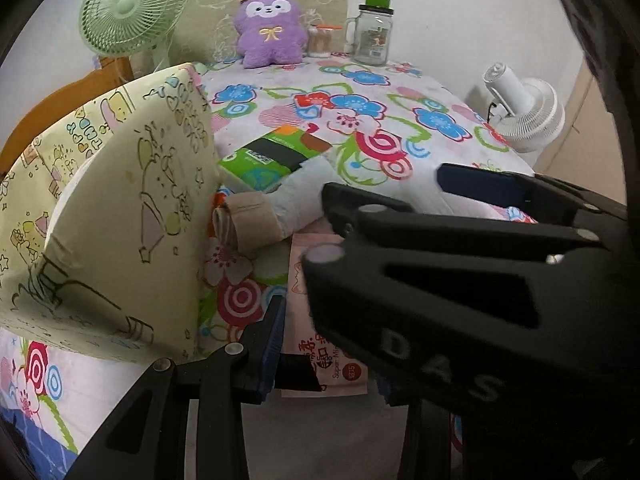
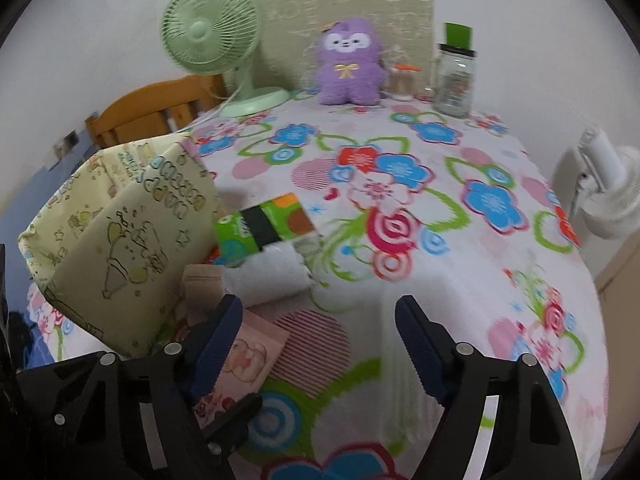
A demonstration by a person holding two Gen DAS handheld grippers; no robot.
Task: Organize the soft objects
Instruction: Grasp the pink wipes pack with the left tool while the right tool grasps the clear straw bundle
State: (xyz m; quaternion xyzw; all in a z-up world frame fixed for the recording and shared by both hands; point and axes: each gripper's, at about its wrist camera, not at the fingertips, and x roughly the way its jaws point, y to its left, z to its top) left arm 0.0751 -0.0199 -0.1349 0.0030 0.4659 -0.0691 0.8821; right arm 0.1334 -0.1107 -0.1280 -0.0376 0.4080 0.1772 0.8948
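Note:
A pink tissue pack [image 1: 332, 364] sits between the fingers of my left gripper [image 1: 326, 344], which is shut on it low over the flowered tablecloth [image 1: 360, 120]. My right gripper [image 2: 320, 336] stands open over bare cloth, its left finger overlapping the pink pack [image 2: 248, 352]. In the left wrist view the right gripper [image 1: 400, 196] crosses from the right and hides the left gripper's right finger. Just beyond lie a beige rolled cloth [image 1: 244, 224], a white tissue bundle [image 1: 304, 196] and a green tissue pack [image 1: 272, 156]. A yellow cartoon-print fabric box [image 1: 120, 200] stands at left. A purple plush [image 1: 270, 28] sits at the back.
At the back stand a green fan [image 2: 212, 36], a small swab jar [image 2: 402, 82] and a glass jar with a green lid [image 2: 456, 76]. A white fan [image 2: 612, 200] is off the table's right edge. A wooden chair [image 2: 152, 112] is behind the box.

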